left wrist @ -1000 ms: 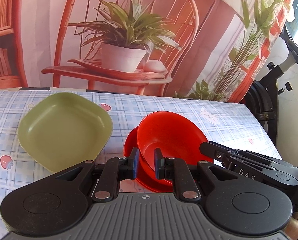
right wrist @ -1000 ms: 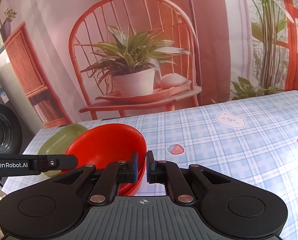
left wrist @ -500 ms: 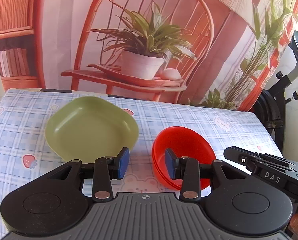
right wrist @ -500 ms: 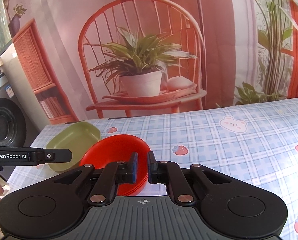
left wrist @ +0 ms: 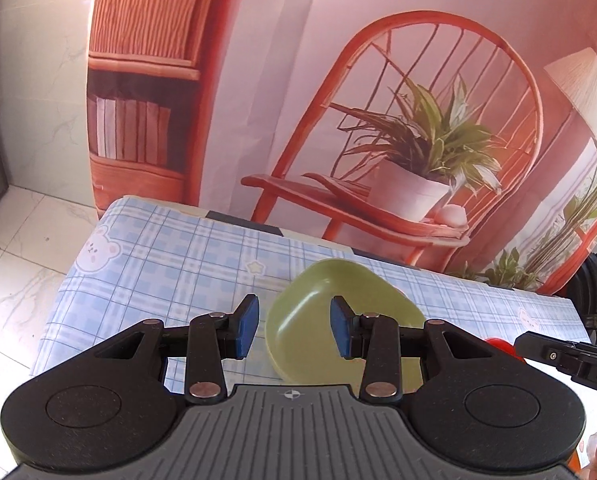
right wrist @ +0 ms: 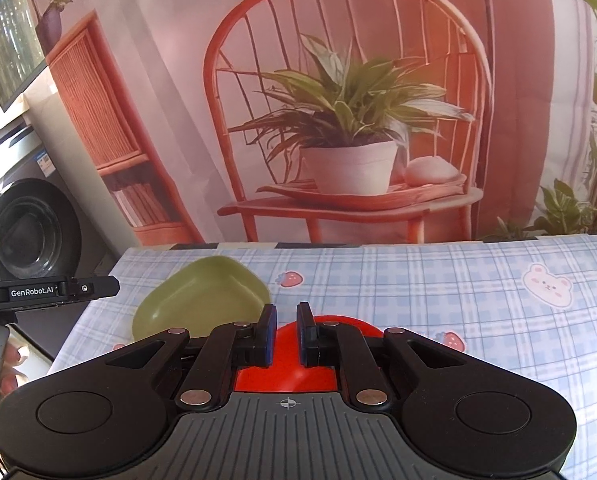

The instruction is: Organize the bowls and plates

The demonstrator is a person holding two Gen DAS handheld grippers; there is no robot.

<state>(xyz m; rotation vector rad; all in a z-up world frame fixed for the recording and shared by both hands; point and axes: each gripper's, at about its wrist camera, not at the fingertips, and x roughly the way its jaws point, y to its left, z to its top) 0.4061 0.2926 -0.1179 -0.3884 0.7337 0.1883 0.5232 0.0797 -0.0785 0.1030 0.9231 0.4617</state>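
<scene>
Your left claw (left wrist: 294, 328) hangs level above the counter (left wrist: 166, 264), its blue pads spread wide with nothing between them; the green plate (left wrist: 322, 312) lies on the cloth just past them. Your right claw (right wrist: 286, 334) sits low over the red bowl (right wrist: 294, 368), its pads drawn near each other with a narrow gap, gripping nothing. The green plate (right wrist: 202, 300) rests left of the bowl, close beside it. A checked cloth covers the counter, a printed chair-and-plant backdrop (right wrist: 338, 120) hangs behind, and a washing machine (right wrist: 26, 232) stands at left.
</scene>
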